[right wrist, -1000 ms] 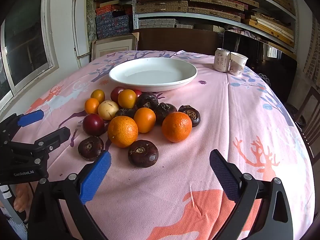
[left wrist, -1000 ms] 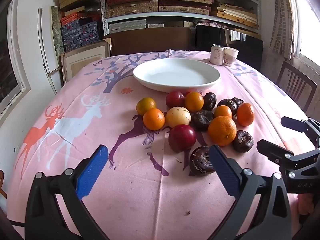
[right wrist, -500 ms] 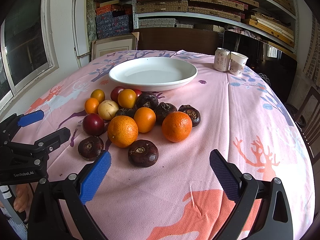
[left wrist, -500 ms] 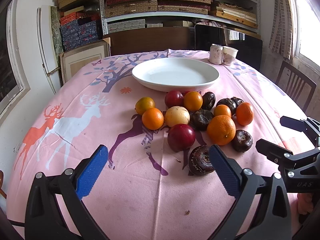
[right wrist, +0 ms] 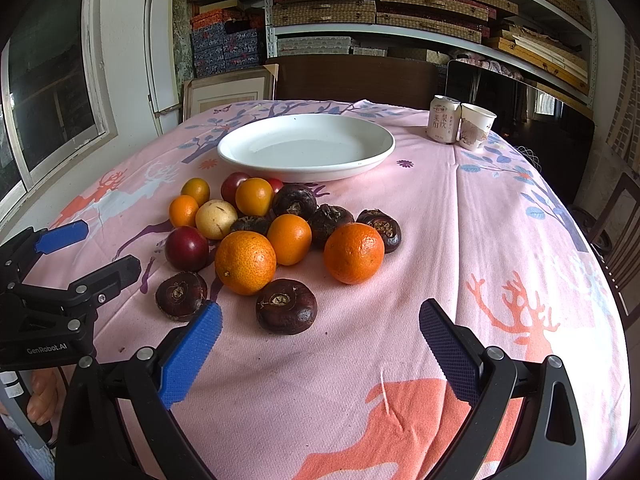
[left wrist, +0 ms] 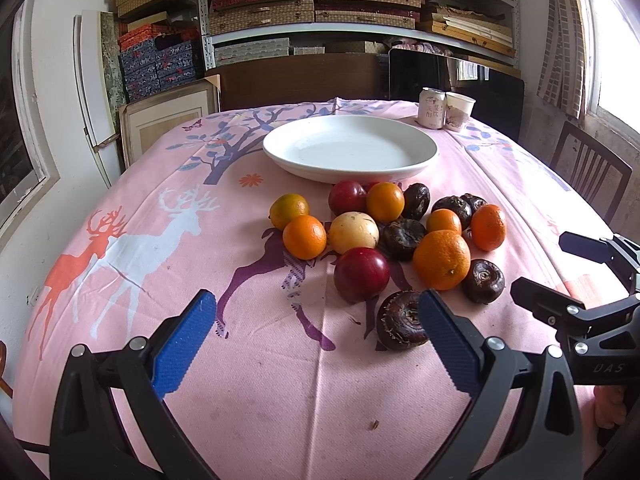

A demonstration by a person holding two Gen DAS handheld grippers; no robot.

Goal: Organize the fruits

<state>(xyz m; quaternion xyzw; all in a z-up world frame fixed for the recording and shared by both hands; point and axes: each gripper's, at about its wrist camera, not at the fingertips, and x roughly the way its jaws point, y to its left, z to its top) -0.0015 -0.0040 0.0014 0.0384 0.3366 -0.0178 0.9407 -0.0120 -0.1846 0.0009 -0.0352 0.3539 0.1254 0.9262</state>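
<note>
Left gripper [left wrist: 316, 336] and right gripper [right wrist: 320, 340] hover low over the bench [right wrist: 500, 240], fingers spread wide and holding nothing. Just beyond them the fruits [right wrist: 280, 232] lie clustered on the cloth: oranges, plums, dark water chestnuts. Farther back stands the white plate [right wrist: 306, 146], holding no fruit, then a can [right wrist: 442, 119] touching a paper cup [right wrist: 476, 126].

Loose heap of fruit [right wrist: 280, 236] on the desk, oranges [right wrist: 245, 262], red plums [left wrist: 361, 274], one pale yellow fruit [left wrist: 353, 232], dark brown water chestnuts [right wrist: 286, 306], all touching or near, just before an empty white plate [right wrist: 306, 147]
</note>
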